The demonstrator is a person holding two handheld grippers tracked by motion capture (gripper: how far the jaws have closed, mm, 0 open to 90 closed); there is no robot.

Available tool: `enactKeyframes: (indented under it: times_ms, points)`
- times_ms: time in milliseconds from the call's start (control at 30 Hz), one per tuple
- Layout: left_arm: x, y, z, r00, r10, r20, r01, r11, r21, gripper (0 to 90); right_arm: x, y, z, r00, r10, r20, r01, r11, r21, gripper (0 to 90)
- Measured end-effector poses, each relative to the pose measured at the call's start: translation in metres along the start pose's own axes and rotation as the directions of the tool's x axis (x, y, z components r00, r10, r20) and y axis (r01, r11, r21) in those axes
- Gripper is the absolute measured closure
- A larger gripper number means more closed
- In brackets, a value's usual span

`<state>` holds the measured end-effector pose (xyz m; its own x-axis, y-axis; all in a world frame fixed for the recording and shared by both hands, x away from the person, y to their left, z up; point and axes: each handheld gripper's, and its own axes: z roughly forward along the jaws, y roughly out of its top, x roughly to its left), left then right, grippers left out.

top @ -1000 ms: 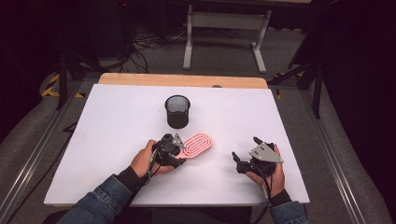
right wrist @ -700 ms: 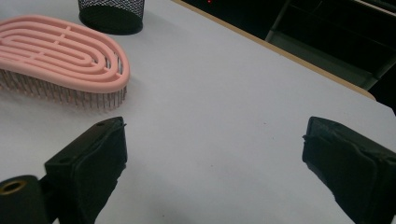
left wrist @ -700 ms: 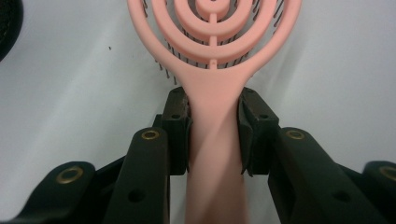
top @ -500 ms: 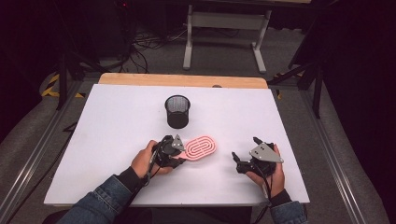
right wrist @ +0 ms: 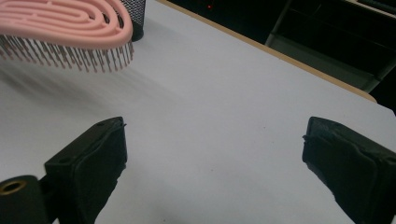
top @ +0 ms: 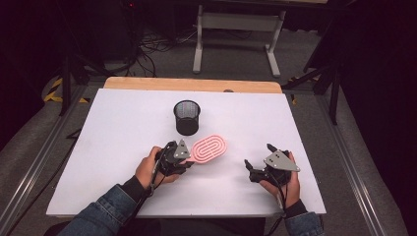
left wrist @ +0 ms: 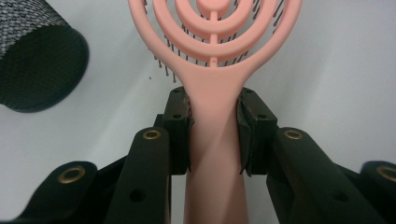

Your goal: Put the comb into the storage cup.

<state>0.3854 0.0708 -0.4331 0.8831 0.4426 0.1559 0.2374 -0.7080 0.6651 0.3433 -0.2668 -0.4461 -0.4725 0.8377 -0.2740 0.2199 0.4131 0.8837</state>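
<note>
A: so left gripper (top: 183, 162) is clamped on the pink hairbrush (top: 209, 149) handle, head sticking out up-right, lifted just off the table (top: 123, 123)?

B: yep, mesh cup (top: 187, 117) sits just behind it. right gripper (top: 255, 164) jaws wide apart, holding nothing, farther off.

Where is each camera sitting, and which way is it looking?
High view: above the person's side, looking forward and down on the white table; forearms, both hands, left gripper and right gripper show.
Left gripper view: on the left gripper, looking along its jaws shut on the pink plastic hairbrush.
Right gripper view: on the right gripper, looking across the table between open jaws.
All share the hairbrush and the black mesh cup.
</note>
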Motion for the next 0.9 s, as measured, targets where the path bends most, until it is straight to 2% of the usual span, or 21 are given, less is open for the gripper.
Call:
enactKeyframes:
  times_ms: [100, 267, 333, 467, 500, 667, 733, 767, 800, 900]
  points:
    - [0.001, 0.0, -0.004, 0.9998, 0.0, -0.019, 0.0, 0.9996, -0.027, 69.5, 0.0, 0.001, 0.0, 1.0, 0.006, -0.006, -0.006, 1.0, 0.0, 7.3]
    - [0.0, -0.001, -0.009, 0.9988, 0.0, -0.049, -0.003, 0.9979, -0.065, 69.6, 0.0, 0.007, -0.001, 0.9977, 0.055, -0.039, -0.057, 0.998, -0.04, 6.6]
    - [-0.001, -0.001, -0.011, 0.9983, -0.002, -0.059, -0.003, 0.9969, -0.079, 69.6, 0.001, 0.008, -0.001, 0.9977, 0.055, -0.04, -0.056, 0.997, -0.043, 6.5]
    - [-0.001, -0.002, -0.015, 0.9972, 0.003, -0.074, -0.011, 0.9939, -0.11, 69.6, 0.002, 0.016, -0.002, 0.9931, 0.083, -0.083, -0.089, 0.993, -0.072, 5.7]
    - [-0.001, -0.002, -0.017, 0.9969, 0.002, -0.078, -0.011, 0.9926, -0.121, 69.6, 0.003, 0.021, -0.002, 0.9883, 0.1, -0.115, -0.11, 0.991, -0.082, 5.6]
    - [0.0, -0.004, -0.024, 0.9951, -0.003, -0.099, -0.014, 0.9855, -0.169, 69.6, 0.006, 0.03, -0.001, 0.9803, 0.115, -0.161, -0.13, 0.988, -0.086, 6.3]
    - [0.001, -0.006, -0.028, 0.9932, -0.015, -0.115, -0.009, 0.9789, -0.204, 69.6, 0.009, 0.038, 0.001, 0.967, 0.133, -0.218, -0.154, 0.984, -0.086, 7.8]
    - [0.001, -0.006, -0.028, 0.9932, -0.015, -0.115, -0.009, 0.9789, -0.204, 69.6, 0.009, 0.04, 0.002, 0.9623, 0.139, -0.234, -0.164, 0.982, -0.091, 8.2]
    - [0.001, -0.006, -0.029, 0.9924, -0.014, -0.123, -0.013, 0.9763, -0.216, 69.6, 0.009, 0.04, 0.002, 0.9623, 0.139, -0.234, -0.164, 0.982, -0.091, 8.2]
    - [-0.001, -0.008, -0.032, 0.9893, -0.016, -0.145, -0.022, 0.9667, -0.255, 69.6, 0.012, 0.049, 0.005, 0.9435, 0.168, -0.285, -0.203, 0.975, -0.094, 8.7]
